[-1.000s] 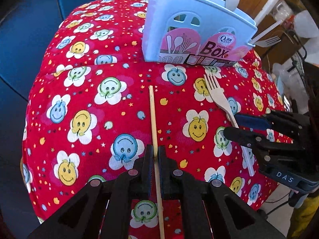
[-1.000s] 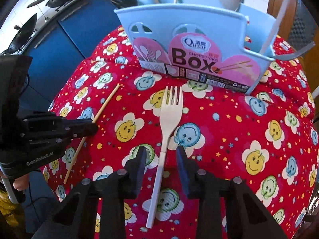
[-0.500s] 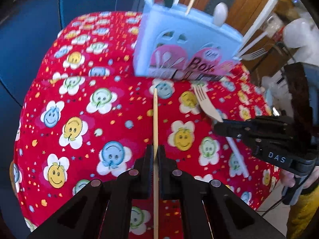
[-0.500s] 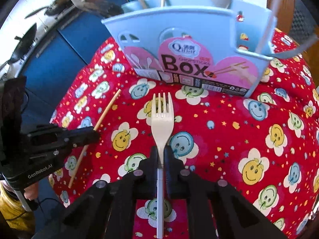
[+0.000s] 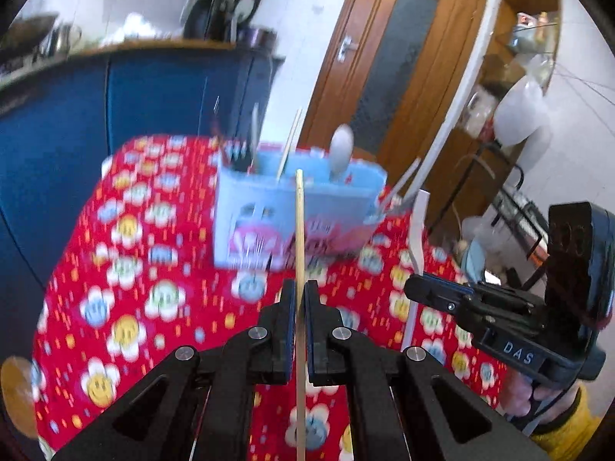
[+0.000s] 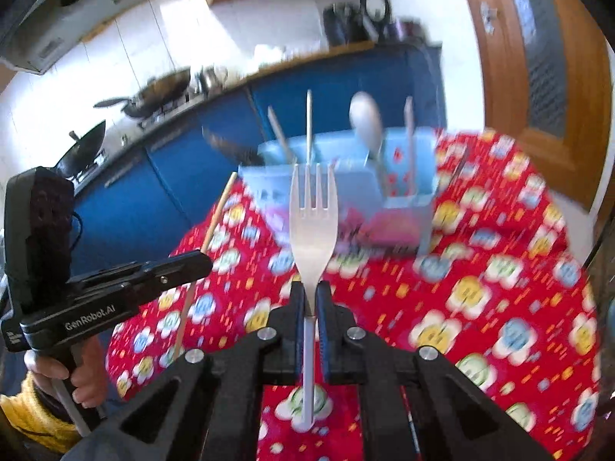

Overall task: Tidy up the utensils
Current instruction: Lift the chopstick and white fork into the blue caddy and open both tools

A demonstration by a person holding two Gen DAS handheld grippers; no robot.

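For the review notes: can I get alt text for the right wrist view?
The right gripper holds a white plastic fork, tines up, above a red smiley-print tablecloth. Beyond stands a light blue utensil box; at left, the left gripper holds a chopstick.

The left gripper (image 5: 300,299) points forward and slightly down, its jaws clamped tight on a thin wooden chopstick (image 5: 299,238) that stands up past the fingertips. The right gripper (image 6: 311,296) is pitched alike, jaws pinched on the handle of a white fork (image 6: 313,226). A hand (image 6: 82,378) in a yellow sleeve grips the left handle
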